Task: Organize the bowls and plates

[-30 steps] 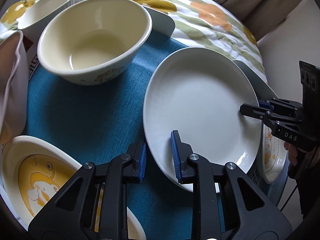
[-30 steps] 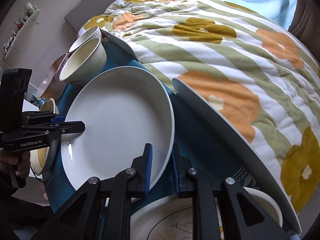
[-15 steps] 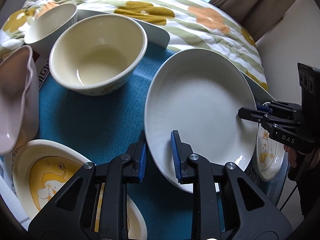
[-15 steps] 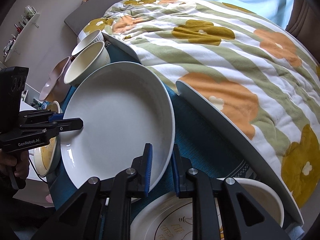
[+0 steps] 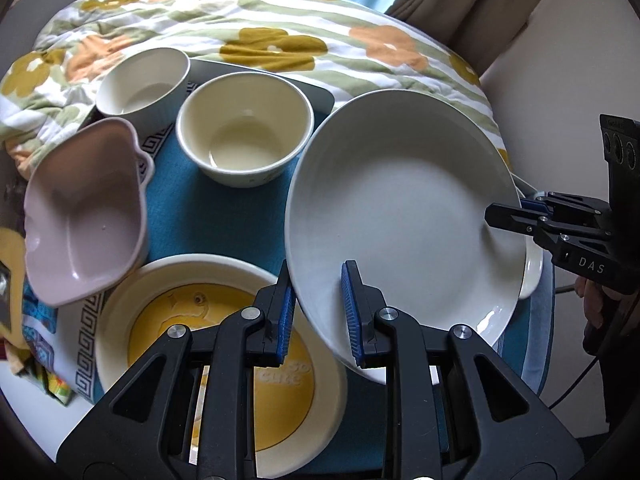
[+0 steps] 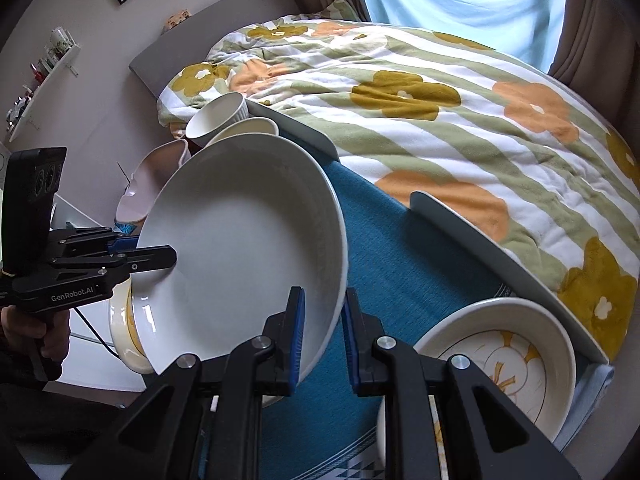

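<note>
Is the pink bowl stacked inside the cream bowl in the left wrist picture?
No, the pink bowl stands apart on the blue cloth, to the left of the cream bowl, which is empty.

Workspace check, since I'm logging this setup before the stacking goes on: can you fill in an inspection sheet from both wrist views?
Surface: blue mat on a tray, set against a bed.
Job's things: large white plate held tilted off the mat; cream bowl; ribbed white bowl; pink dish; yellow-print plate; second printed plate.
Clutter: nothing seen.
Grippers: left gripper and right gripper each shut on the plate's rim, at opposite sides.
Cables: a black cable hangs below the right gripper.
Surroundings: floral quilt, curtains, wall shelf.
</note>
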A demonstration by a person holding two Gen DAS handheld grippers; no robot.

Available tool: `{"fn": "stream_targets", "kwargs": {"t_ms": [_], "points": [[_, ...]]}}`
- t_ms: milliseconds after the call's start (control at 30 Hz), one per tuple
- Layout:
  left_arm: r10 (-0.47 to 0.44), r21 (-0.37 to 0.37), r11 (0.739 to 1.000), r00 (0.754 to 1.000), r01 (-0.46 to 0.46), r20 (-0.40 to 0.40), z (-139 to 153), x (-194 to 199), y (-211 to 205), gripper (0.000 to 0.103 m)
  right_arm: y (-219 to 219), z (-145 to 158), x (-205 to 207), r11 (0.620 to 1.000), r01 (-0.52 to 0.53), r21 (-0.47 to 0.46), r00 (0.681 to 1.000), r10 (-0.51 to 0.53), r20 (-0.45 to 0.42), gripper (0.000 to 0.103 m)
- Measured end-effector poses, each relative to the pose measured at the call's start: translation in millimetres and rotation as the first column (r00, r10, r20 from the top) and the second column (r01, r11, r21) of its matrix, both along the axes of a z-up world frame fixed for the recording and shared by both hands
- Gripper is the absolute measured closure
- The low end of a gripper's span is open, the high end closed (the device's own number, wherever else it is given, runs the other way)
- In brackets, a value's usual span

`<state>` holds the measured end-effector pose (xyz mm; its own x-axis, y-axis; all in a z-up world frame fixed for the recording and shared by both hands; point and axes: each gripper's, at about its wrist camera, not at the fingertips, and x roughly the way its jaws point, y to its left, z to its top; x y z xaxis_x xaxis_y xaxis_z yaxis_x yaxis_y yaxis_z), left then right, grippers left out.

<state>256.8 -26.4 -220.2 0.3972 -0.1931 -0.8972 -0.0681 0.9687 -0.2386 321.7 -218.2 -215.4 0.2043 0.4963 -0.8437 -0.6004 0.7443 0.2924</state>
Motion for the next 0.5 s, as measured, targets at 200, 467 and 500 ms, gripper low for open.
{"fn": "stream_targets", "kwargs": {"t_ms": [200, 467, 500], "points": [[-0.083, 0.019, 0.996, 0.997, 0.083, -0.008, 8.1, -35.1, 33.5, 0.083, 29.0, 5.9, -44.1, 0.997, 0.074, 0.01, 0.997, -0.073, -0.017, 0.086], [-0.165, 0.009, 0.986, 0.984, 0.166, -0.062, -13.3, -72.5, 82.3, 0.083, 69.2, -11.7, -99.6, 0.981, 0.195, 0.025, 0.977, -0.192, -0.088, 0.086], [-0.173, 0.0, 0.985, 0.983, 0.173, -0.069, -17.8, -74.9, 87.8, 0.083, 72.6, -14.7, -104.7, 0.976, 0.215, 0.026, 0.972, -0.212, -0.1, 0.086]]}}
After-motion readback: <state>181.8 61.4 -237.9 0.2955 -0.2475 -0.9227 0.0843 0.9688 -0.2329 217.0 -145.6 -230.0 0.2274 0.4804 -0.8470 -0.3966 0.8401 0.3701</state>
